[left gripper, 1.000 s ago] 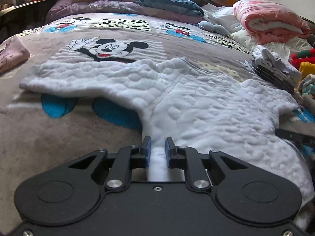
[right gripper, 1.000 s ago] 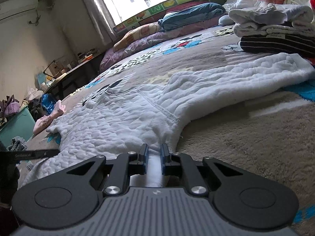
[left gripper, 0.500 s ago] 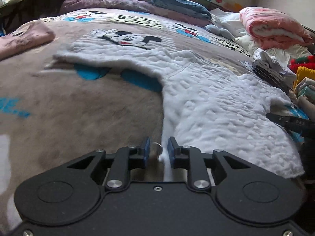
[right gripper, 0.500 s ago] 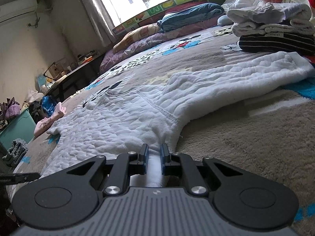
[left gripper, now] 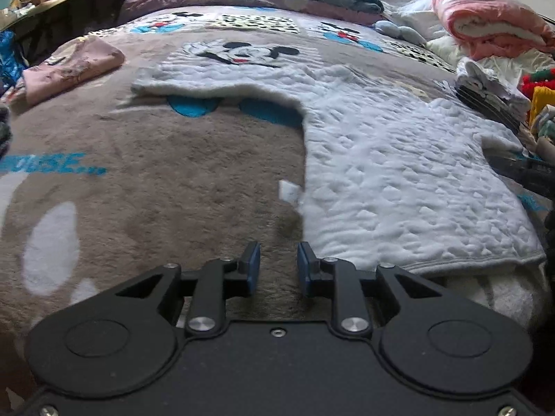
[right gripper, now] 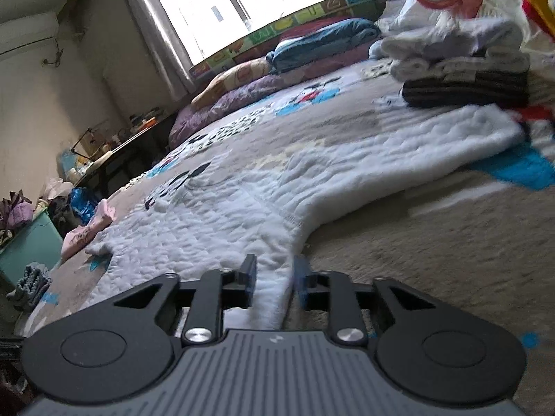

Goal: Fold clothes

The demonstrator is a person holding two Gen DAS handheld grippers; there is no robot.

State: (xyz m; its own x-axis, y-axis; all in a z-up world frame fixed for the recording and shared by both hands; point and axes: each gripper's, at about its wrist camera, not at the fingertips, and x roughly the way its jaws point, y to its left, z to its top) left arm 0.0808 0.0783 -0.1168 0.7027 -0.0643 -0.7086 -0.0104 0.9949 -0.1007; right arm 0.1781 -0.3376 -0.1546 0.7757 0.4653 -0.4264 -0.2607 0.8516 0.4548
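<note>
**White top spread flat, no fold made yet**

The left gripper (left gripper: 274,265) has its fingers parted and empty, just left of the white quilted top (left gripper: 392,173) at its hem corner. The top lies flat on the bed (left gripper: 156,180), sleeves out. The right gripper (right gripper: 274,277) has fingers released, straddling the top's right edge. Every fold is seemingly still to do.

Quilted white cloth top (left gripper: 399,159) lies on fuzzy plush blanket (left gripper: 156,208).
</note>
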